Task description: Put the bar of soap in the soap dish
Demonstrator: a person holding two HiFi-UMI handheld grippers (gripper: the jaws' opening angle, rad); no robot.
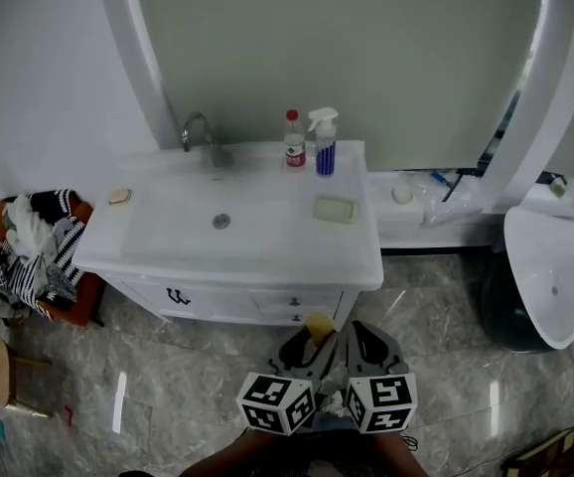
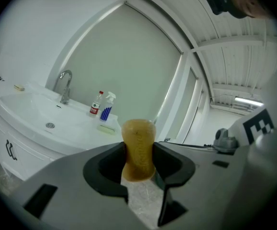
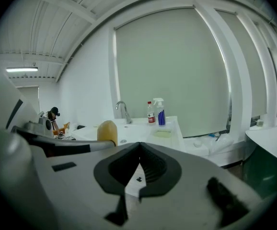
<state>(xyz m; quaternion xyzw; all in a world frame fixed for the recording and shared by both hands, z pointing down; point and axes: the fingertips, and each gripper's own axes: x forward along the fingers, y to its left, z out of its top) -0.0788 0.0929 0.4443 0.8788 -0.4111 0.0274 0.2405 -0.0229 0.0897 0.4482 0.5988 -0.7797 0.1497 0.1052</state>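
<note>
Left claw [image 2: 139, 170]: I have it pinching the translucent amber bar of soap [image 2: 138, 145] by its lower half, on end, which I judge leaves the top free for setting down; glossy, with rounded edges. Right claw [image 3: 139, 169]: pressed together, nothing in it, alongside. Pale green rectangular soap dish [image 1: 335, 209]: vacant, near the right edge of the white basin counter [image 1: 237, 264], well apart from the soap.

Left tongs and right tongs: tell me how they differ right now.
The left tongs are clamped on the amber bar of soap, which stands up past their tips; the right tongs hold nothing. The left jaws are kept apart by the bar of soap; the right jaws meet. Shared: both sit side by side, low in front of the washbasin, pointing toward it.
</note>
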